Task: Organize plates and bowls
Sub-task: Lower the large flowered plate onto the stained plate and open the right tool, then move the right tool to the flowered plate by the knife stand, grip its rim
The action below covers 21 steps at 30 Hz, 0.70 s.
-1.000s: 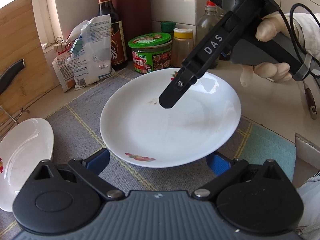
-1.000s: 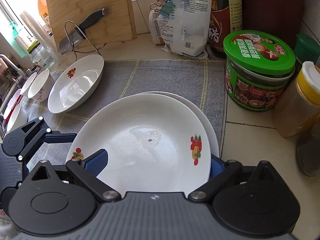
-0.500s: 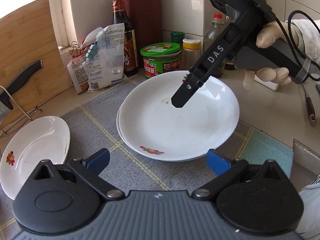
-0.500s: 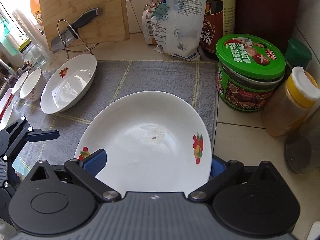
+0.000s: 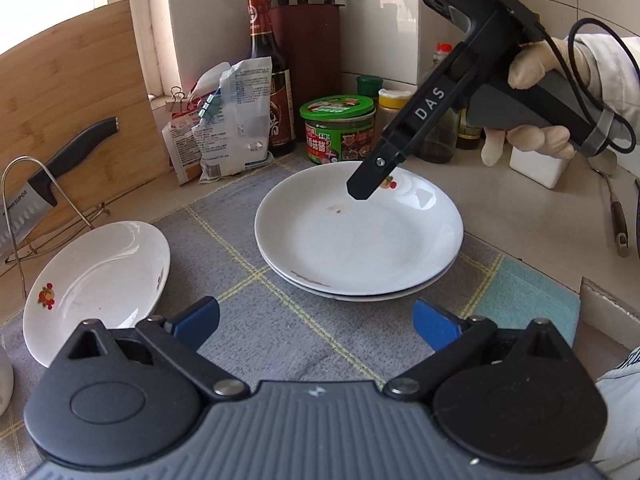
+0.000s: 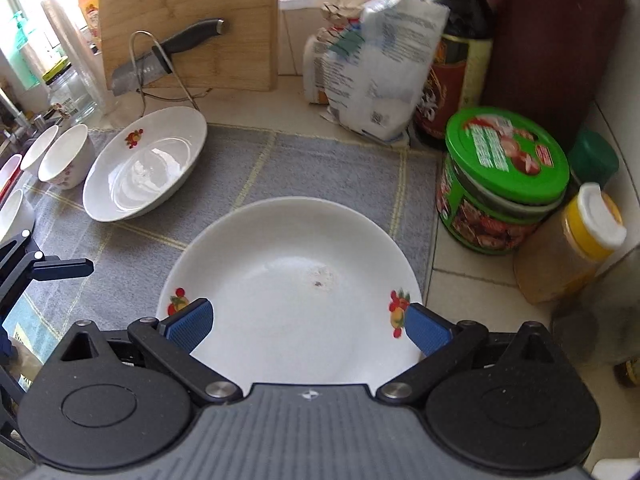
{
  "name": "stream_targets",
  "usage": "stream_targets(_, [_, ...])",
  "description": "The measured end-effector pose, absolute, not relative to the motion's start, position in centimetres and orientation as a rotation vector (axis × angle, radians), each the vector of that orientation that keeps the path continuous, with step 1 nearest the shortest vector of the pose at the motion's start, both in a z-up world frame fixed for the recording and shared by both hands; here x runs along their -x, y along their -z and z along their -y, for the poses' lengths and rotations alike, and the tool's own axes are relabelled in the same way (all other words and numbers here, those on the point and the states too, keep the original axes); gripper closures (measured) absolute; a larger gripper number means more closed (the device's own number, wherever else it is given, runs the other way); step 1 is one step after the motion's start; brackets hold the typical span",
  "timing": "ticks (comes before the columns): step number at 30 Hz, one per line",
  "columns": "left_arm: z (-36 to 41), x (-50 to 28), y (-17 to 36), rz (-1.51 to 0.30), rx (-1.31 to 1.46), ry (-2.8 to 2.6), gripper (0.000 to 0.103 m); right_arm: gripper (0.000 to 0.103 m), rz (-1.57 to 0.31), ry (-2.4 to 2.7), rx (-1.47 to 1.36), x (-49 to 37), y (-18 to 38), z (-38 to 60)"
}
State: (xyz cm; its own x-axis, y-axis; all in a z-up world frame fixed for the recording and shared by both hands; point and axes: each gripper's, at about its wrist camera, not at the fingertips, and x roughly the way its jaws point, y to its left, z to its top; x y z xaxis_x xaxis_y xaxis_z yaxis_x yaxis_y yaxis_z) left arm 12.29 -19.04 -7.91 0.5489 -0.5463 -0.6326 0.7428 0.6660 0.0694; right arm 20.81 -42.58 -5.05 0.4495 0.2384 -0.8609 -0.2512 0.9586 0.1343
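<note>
Two white plates with fruit prints lie stacked [image 5: 360, 240] on the grey mat. A third white plate [image 5: 96, 276] lies tilted at the mat's left end. My left gripper [image 5: 316, 324] stands open, just short of the stack's near rim, with nothing between its fingers. My right gripper [image 5: 362, 188], held by a gloved hand [image 5: 532, 136], hovers over the stack's far rim. In the right wrist view the right gripper [image 6: 310, 328] is open, with the top plate [image 6: 292, 280] below and between its blue pads [image 6: 192, 324]. Small white bowls [image 6: 64, 156] stand past the single plate [image 6: 144, 164].
Behind the mat [image 5: 248, 240] stand a green-lidded jar [image 5: 338, 128], a yellow-lidded jar [image 6: 572, 248], a sauce bottle [image 5: 268, 72], a knife block [image 5: 308, 60] and food bags [image 5: 224, 120]. A cutting board [image 5: 72, 112] and a knife [image 5: 52, 172] on a wire rack stand at the left.
The top plate, tilted and offset over the lower one a second ago, now lies square on it. My left gripper has drawn back from the stack. The right gripper has risen slightly.
</note>
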Motion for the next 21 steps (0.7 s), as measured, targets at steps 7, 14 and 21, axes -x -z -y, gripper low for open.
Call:
stream_targets(7, [16.8, -11.4, 6.9, -0.594, -0.320, 0.726, 0.001, 0.000, -0.985, -0.381, 0.039, -20.5, 4.1, 39.0])
stream_targets(14, [13.4, -10.3, 6.3, -0.583, -0.262, 0.633, 0.001, 0.000, -0.879, -0.430, 0.114, -19.4, 3.0, 34.3])
stream_targets(21, [10.9, -9.8, 6.6, -0.614, -0.190, 0.517, 0.001, 0.000, -0.820, -0.494, 0.153, -18.3, 2.8, 31.5])
